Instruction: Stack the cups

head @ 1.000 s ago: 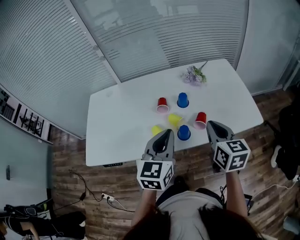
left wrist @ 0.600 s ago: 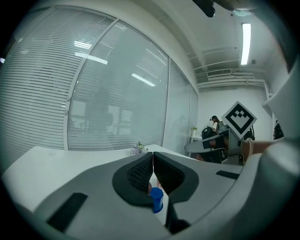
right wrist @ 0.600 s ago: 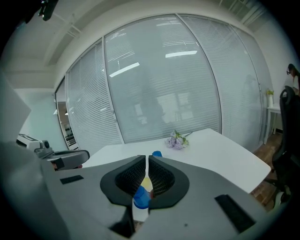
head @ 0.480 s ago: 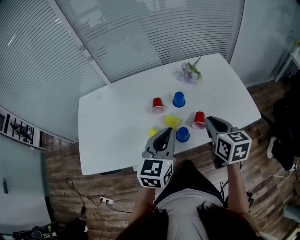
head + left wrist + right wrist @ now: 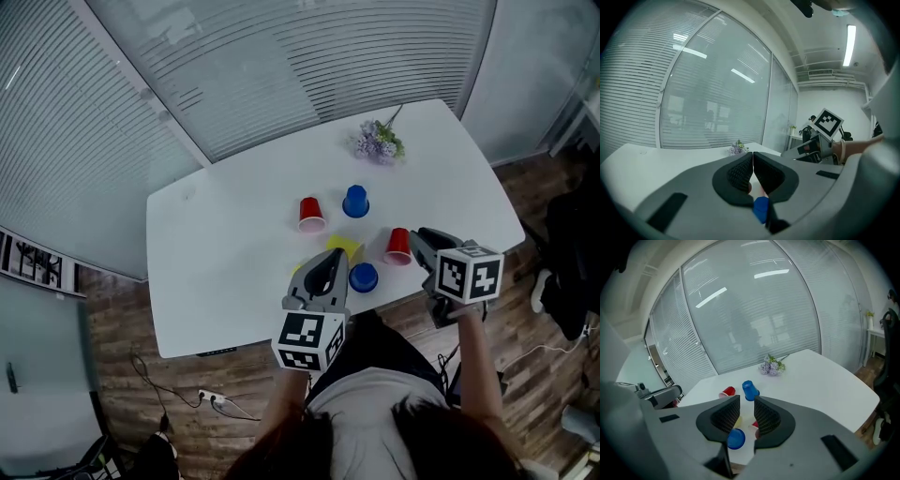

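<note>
My right claw (image 5: 746, 409) has just been opening. Its two pads now stand apart with nothing between them, and only cups show beyond the gap. My left claw (image 5: 752, 161) is closed, pad against pad, and empty. In the last second both hands have come forward and lower over the near edge of the white table (image 5: 216, 253). My right claw tip now sits just beside the near red cup (image 5: 397, 246), and my left claw covers a second yellow cup that showed a moment ago. The other cups lie loose and apart mid-table: a yellow cup (image 5: 345, 248), a near blue cup (image 5: 363, 277), a far red cup (image 5: 310, 213) and a far blue cup (image 5: 355, 201). A sprig of flowers (image 5: 378, 143) lies at the far edge. Nothing is stacked yet, and I judge the opening claw is readying a first pick, likely that near red cup. My right forearm reaches out with the claw slanting down at the table. My left runs nearly level, its marker cube facing up toward me.
</note>
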